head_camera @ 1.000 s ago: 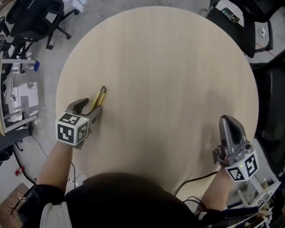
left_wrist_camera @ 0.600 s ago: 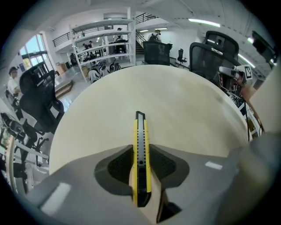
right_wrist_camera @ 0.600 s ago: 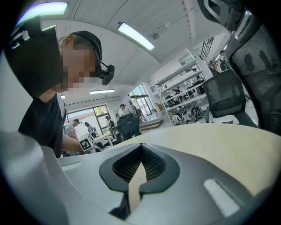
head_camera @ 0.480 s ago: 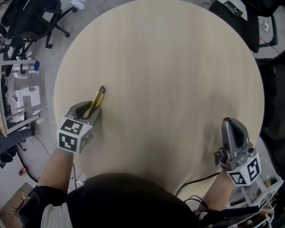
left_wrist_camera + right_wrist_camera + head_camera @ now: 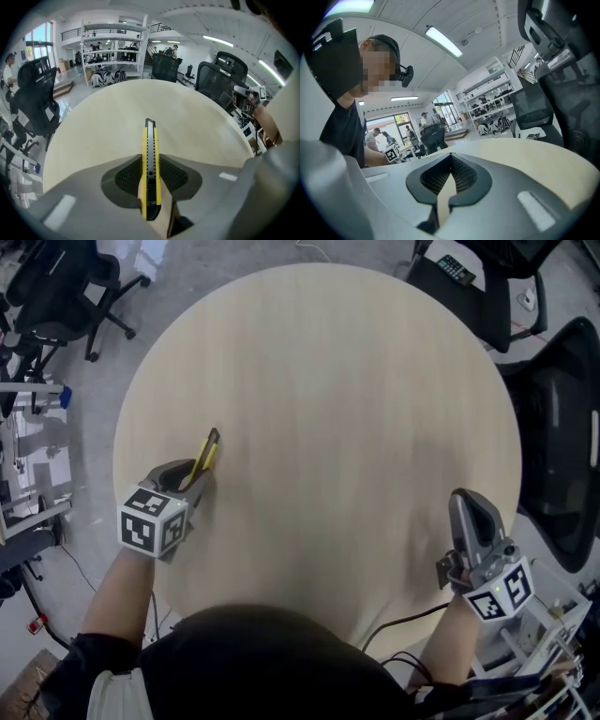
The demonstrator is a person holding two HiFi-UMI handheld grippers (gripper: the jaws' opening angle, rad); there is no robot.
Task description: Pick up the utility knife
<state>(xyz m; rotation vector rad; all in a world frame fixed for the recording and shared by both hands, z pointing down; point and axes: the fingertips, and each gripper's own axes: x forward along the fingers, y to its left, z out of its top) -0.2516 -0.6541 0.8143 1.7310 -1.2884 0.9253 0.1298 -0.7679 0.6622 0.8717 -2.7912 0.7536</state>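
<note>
Now that the left gripper (image 5: 192, 479) has just squeezed its jaws in from wide apart, it pinches the yellow utility knife (image 5: 208, 451) tight. I think the grab is done and only the lift is left. The knife is at the left side of the table (image 5: 356, 409), and its tip pokes out past the jaws. From big to small: one round table, two grippers, one knife. The right gripper (image 5: 465, 504), near the right edge, has its jaws pressed together on nothing.
</note>
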